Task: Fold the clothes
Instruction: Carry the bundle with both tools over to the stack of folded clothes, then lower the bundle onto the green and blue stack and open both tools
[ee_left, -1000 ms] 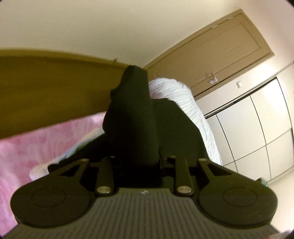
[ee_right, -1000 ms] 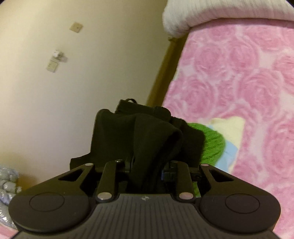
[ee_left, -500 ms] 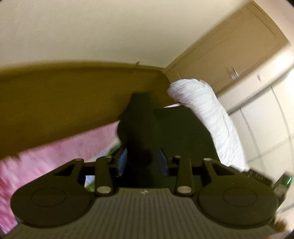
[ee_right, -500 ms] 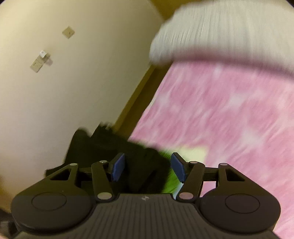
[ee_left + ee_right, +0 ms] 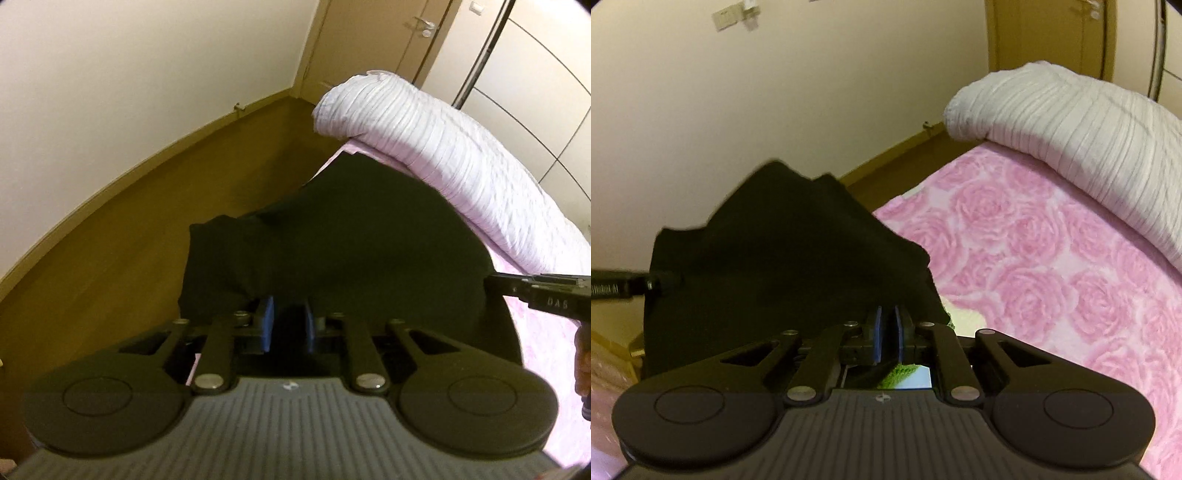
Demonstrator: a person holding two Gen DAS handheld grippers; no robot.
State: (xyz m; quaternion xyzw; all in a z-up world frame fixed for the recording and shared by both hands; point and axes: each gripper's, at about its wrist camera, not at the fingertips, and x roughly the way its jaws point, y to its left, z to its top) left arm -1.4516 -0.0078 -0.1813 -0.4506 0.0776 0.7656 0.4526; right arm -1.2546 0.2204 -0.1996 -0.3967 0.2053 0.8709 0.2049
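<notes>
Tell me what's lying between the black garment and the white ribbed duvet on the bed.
In the right wrist view, only bare pink rose-patterned blanket lies between the black garment and the white ribbed duvet; nothing else rests there.

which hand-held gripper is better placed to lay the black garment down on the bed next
Probably the right hand-held gripper: its nearly closed pads sit at the black garment right over the pink rose blanket. The left hand-held gripper, also at the cloth, faces the wooden floor beside the bed.
</notes>
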